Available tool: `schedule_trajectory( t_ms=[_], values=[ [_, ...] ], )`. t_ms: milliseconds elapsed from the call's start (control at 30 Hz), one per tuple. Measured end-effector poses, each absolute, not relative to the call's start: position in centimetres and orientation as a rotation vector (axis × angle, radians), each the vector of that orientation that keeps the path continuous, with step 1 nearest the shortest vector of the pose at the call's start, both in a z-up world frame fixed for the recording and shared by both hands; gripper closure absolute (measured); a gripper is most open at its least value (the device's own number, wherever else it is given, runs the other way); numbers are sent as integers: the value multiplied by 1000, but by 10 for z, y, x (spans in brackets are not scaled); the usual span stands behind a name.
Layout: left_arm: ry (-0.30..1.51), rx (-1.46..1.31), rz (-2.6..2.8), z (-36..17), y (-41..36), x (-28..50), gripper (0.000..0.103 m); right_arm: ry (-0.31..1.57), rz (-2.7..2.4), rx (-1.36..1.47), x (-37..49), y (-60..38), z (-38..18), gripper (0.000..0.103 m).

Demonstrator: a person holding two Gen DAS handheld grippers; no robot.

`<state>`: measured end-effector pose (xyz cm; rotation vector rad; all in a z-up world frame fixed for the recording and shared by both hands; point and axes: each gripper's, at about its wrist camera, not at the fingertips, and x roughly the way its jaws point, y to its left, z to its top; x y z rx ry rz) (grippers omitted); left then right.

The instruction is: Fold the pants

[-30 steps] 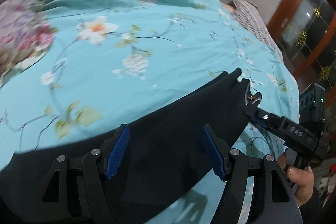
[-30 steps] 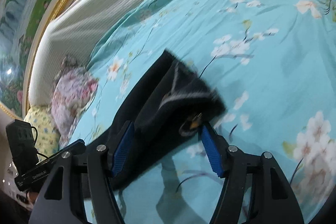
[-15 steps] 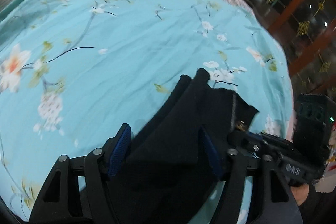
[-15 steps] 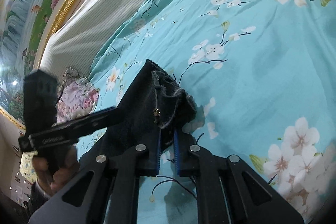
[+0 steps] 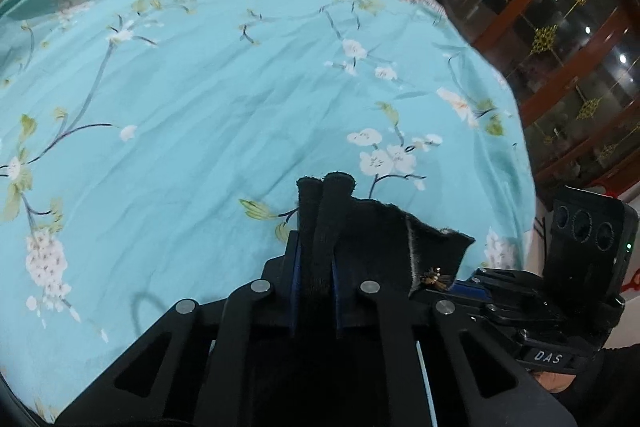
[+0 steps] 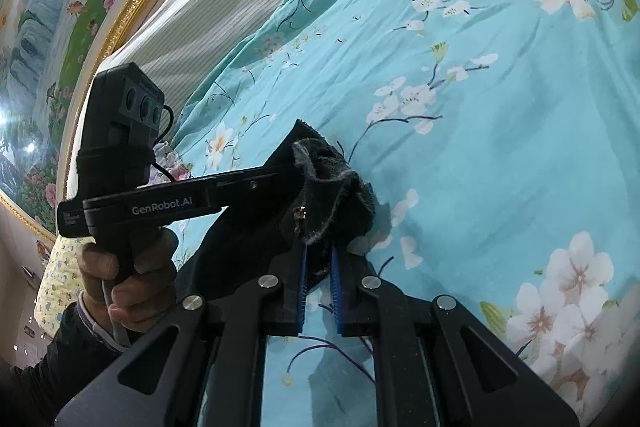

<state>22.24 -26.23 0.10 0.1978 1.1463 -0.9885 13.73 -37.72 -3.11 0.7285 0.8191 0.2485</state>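
Two marks read clearly — "GenRobot.AI" on the left gripper [image 6: 298,187] body, and "DAS" on the right gripper [image 5: 452,285] body.

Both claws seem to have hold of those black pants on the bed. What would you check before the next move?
1. Left gripper shut on pants: ok, its jaws have just closed on a fold.
2. Right gripper shut on pants: ok.
3. Both grips at the same end: ok, close together.
4. Zipper pull clear of pads: ok.
5. Bedspread not pinched: cannot tell.
6. Rest of pants flat: cannot tell.
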Motion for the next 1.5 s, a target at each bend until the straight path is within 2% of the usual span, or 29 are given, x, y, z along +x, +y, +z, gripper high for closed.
schedule_trajectory(
  t_ms=[333,600,933,1500],
  values=[
    [1010,52,-985,58,-199,199,93,740,352,697,132,-358,8,92],
    [939,-54,-934,78,-128,175,93,693,583,646,126,-315,39,92],
    [931,-149,-826,59,-49,152,93,791,736,595,130,-242,29,92],
    [1010,-220,-697,-1,2,140,92,961,763,445,137,-186,-11,90]
  ],
)
